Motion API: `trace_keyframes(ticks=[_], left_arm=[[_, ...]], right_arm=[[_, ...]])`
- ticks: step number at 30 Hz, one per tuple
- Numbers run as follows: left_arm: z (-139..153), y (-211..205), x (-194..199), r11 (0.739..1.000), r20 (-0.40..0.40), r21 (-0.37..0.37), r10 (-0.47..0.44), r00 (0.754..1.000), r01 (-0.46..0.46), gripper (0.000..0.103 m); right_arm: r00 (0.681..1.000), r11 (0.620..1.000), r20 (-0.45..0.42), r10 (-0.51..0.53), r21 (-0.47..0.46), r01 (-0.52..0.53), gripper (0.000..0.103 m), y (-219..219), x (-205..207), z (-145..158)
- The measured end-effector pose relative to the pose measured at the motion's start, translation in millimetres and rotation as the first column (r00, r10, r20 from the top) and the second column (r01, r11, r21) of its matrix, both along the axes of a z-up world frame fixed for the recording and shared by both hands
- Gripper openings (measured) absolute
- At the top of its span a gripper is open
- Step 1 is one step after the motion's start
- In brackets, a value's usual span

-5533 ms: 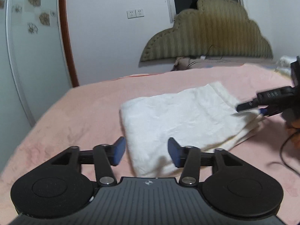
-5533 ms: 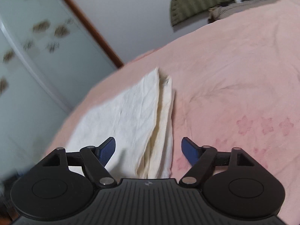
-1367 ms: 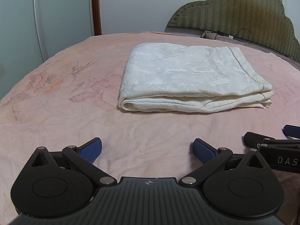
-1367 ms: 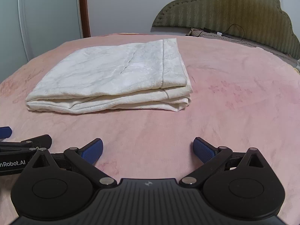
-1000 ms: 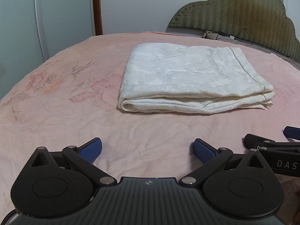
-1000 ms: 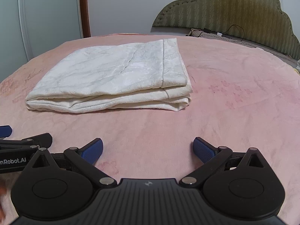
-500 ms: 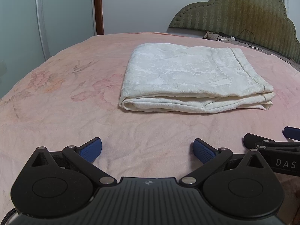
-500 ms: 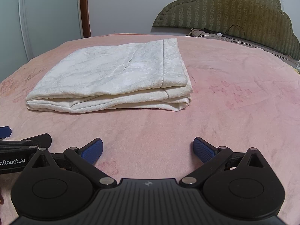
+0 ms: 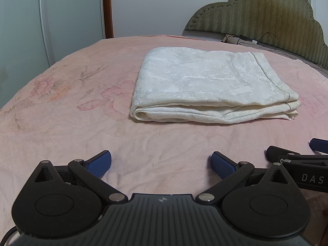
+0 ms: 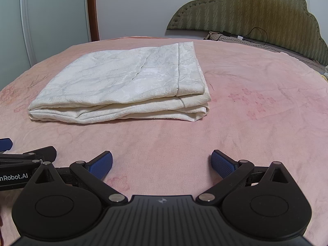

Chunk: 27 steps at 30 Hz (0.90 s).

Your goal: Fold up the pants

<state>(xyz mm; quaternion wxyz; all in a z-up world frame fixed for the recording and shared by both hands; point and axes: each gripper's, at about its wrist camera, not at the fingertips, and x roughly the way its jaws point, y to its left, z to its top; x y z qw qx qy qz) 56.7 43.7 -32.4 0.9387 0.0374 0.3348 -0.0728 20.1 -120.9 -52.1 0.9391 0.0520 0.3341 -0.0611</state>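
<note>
Cream-white pants (image 9: 205, 82) lie folded into a flat rectangular stack on the pink bed (image 9: 61, 112), also seen in the right wrist view as the same pants (image 10: 127, 82). My left gripper (image 9: 161, 164) rests low near the bed's front, open, with nothing between its blue pads, well short of the pants. Beside it my right gripper (image 10: 162, 163) is open and empty too, at a like distance from the stack. Each gripper shows at the edge of the other's view.
A green padded headboard (image 9: 266, 20) stands behind the bed at the right, with a cable (image 10: 256, 32) lying at its foot. White wardrobe doors (image 9: 41, 20) and a brown door frame (image 9: 107, 8) rise at the left. Pink bedcover (image 10: 266, 112) surrounds the pants.
Since 5.5 s ago both grippers have drawn back from the pants and lowered near the bed. Over the last second nothing has visibly moved.
</note>
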Motion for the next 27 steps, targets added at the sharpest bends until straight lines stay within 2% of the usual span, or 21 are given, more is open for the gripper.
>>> trace_keyframes(ticks=[27], left_arm=[[0.3, 0.5, -0.9, 1.0, 0.002, 0.002, 0.014, 1.0, -0.014, 0.103]], right_arm=[[1.0, 1.0, 0.001, 0.013, -0.002, -0.013, 0.103, 1.2, -0.6, 0.6]])
